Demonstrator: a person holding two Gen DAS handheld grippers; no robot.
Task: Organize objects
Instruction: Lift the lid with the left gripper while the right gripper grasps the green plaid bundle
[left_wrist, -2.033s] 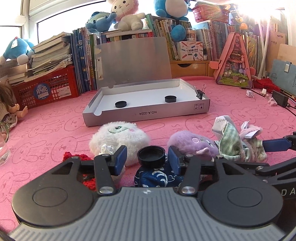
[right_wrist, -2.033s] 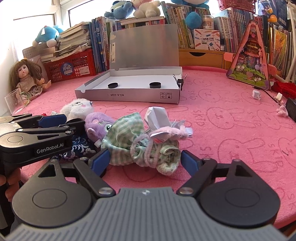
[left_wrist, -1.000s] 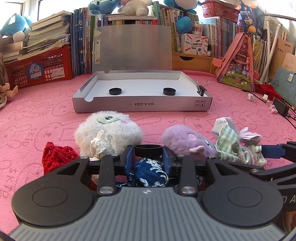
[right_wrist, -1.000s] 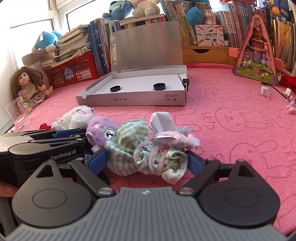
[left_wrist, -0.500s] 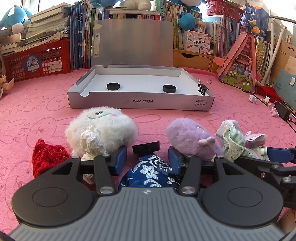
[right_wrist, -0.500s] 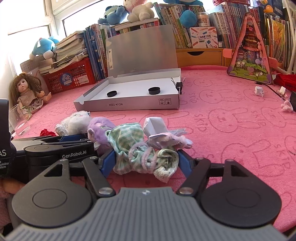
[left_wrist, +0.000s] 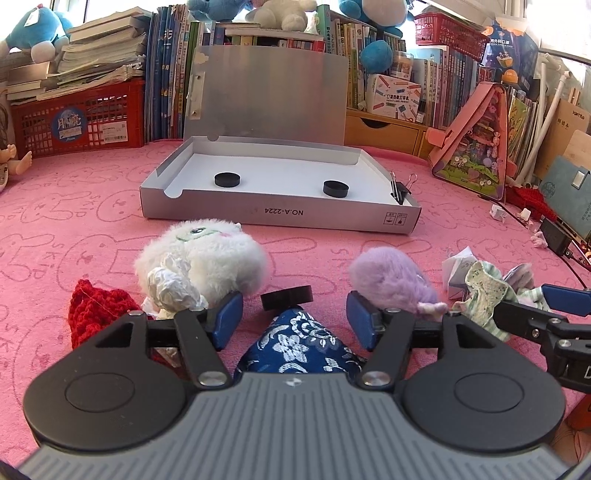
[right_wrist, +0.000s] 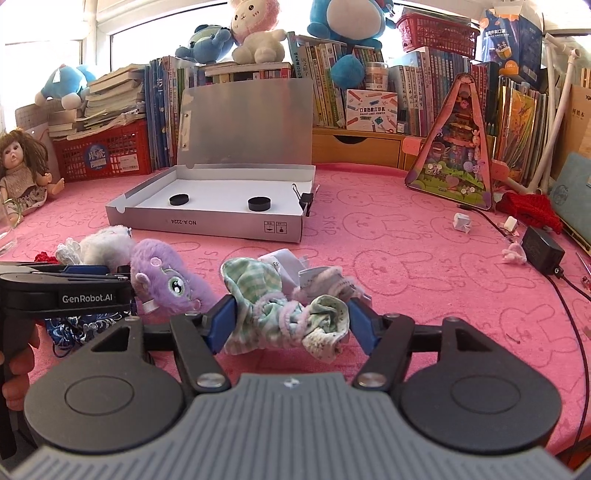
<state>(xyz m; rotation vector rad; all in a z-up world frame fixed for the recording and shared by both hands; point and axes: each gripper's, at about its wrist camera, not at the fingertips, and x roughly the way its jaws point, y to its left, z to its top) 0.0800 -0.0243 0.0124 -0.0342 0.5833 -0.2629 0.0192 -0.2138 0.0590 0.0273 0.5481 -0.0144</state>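
My left gripper (left_wrist: 294, 320) is open. A black round cap (left_wrist: 287, 297) rests between its fingers on a blue floral pouch (left_wrist: 299, 349), touching neither finger. A white plush (left_wrist: 201, 258) lies to its left and a purple plush (left_wrist: 391, 282) to its right. My right gripper (right_wrist: 291, 320) is shut on a green checked cloth bundle (right_wrist: 284, 308) lifted off the pink cloth. The open grey box (left_wrist: 280, 216) lies ahead with two black caps (left_wrist: 227, 180) inside; the box also shows in the right wrist view (right_wrist: 207, 225).
A red knitted piece (left_wrist: 94, 312) lies at the left. A binder clip (left_wrist: 400, 188) sits on the box's right corner. A folded paper (right_wrist: 280, 264) lies behind the bundle. A black adapter with cable (right_wrist: 543, 249), books, a red crate (left_wrist: 74, 120) and a doll (right_wrist: 22, 173) ring the table.
My left gripper closed on the black cap, then opened and left it on the blue pouch. My right gripper closed on the checked bundle and raised it.
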